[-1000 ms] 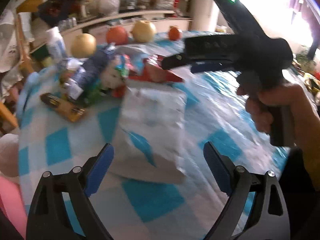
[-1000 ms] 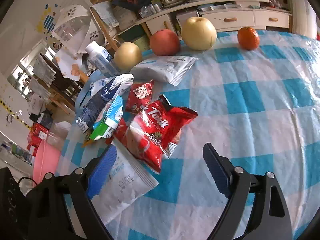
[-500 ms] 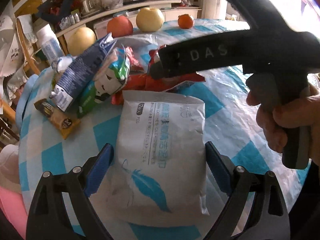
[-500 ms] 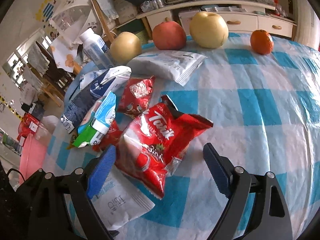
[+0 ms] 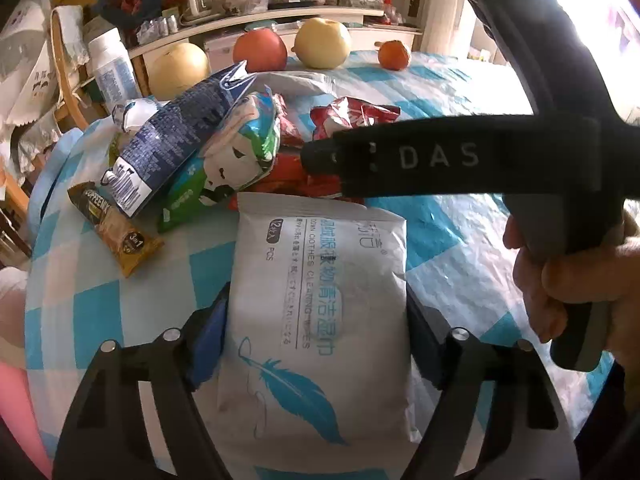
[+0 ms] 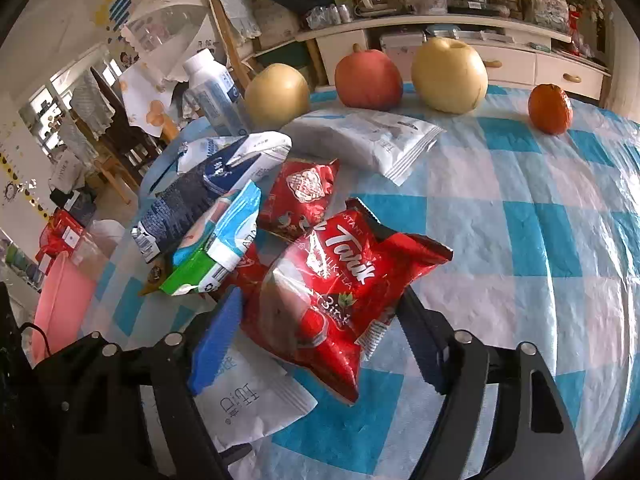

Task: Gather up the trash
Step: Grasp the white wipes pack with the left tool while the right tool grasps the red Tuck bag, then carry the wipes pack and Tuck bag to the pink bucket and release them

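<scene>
A white wipes packet (image 5: pixel 320 300) with a blue feather lies flat on the checked tablecloth (image 5: pixel 436 236). My left gripper (image 5: pixel 316 332) is closing around it, pads at its two long edges, with no buckling to be seen. The right gripper (image 6: pixel 316 332) is closing around a red Tarik snack pack (image 6: pixel 336 292), which lies partly over the wipes packet (image 6: pixel 248 400); its pads stand close beside the pack. In the left wrist view the right gripper's fingers (image 5: pixel 360 160) cross above the red pack (image 5: pixel 352 114). More trash lies left: a dark blue carton (image 6: pixel 200 192), a green carton (image 6: pixel 212 256), a coffee sachet (image 5: pixel 116 232).
Two pears (image 6: pixel 276 92), a red apple (image 6: pixel 368 78) and a tangerine (image 6: pixel 550 108) line the far edge, with a white bottle (image 6: pixel 210 88) and another white packet (image 6: pixel 372 136). A pink bin (image 6: pixel 60 304) stands below the table's left edge. A hand (image 5: pixel 572 280) holds the right gripper.
Both grippers came forward and down onto the pile, and both pairs of jaws narrowed. The wipes packet now sits between the left pads, the red pack between the right ones.
</scene>
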